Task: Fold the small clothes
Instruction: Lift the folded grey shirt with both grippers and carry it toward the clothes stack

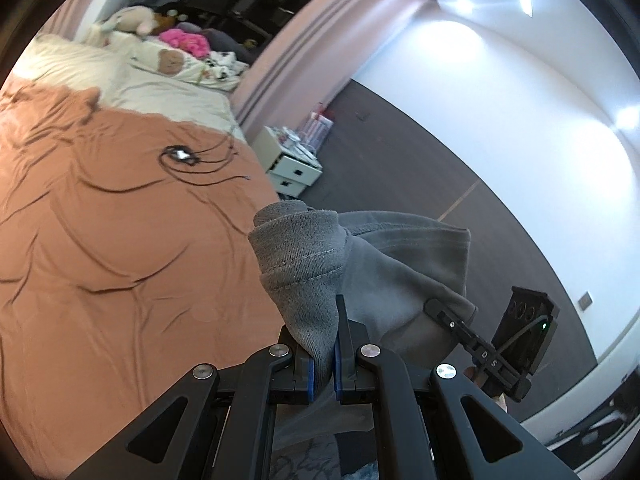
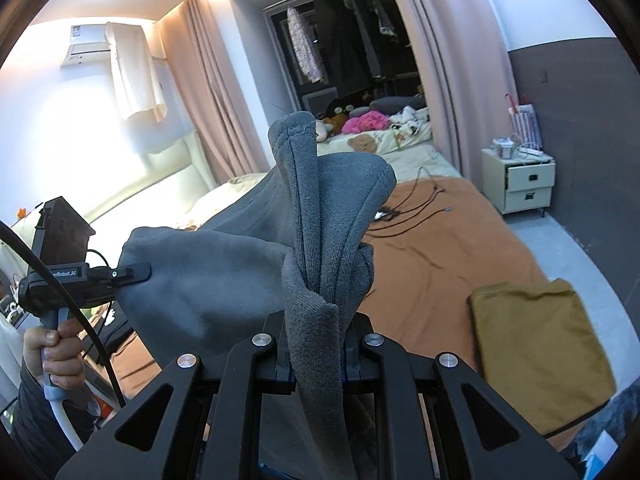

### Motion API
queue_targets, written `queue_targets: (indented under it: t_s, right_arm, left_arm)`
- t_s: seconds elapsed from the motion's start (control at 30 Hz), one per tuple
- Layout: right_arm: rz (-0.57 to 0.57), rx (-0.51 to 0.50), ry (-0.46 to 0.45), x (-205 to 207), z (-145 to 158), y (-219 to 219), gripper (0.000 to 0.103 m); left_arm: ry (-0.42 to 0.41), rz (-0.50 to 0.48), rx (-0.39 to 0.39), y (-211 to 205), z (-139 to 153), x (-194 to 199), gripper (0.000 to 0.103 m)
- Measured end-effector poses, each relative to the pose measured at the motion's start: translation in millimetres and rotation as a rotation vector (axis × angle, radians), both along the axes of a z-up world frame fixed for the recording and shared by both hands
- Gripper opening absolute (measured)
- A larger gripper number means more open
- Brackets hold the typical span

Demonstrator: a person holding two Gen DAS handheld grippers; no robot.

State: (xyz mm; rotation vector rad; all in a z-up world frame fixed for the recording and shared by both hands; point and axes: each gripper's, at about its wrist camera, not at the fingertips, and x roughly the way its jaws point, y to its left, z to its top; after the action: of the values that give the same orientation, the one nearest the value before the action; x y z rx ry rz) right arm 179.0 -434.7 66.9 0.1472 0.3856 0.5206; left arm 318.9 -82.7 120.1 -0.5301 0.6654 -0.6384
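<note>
grey fleece garment (image 2: 224,280) hangs in mid-air above the orange bedspread (image 1: 120,260), not yet folded. a mustard piece (image 2: 536,352) already lies folded flat on the bed, so prob one done, this one left. left gripper (image 1: 324,360) & right gripper (image 2: 316,360) each pinch a bunched edge, raised level, facing each other w/ cloth stretched between.
</note>
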Motion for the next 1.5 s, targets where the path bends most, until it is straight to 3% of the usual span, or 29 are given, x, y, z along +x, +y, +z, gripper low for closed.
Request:
queue_targets:
  t_s: [0.43, 0.87, 1.2, 1.5]
  right_arm:
    - [-0.137, -0.026, -0.039, -49, 3, -40, 0.010]
    - [-0.363, -0.040, -0.019, -97, 9, -87, 0.010]
    - [-0.396, -0.099, -0.057, -106, 20, -61, 0.010]
    - [-0.376, -0.115, 0.009, -71, 15, -4, 0.010]
  left_arm:
    - [-0.011, -0.168, 0.022, -103, 4, 35, 0.006]
    - [-0.004, -0.420, 0.034, -245, 0, 72, 0.006]
    - [0.050, -0.494, 0.012, -311, -20, 90, 0.006]
    - [0.113, -0.463, 0.018, -309, -48, 131, 0.006]
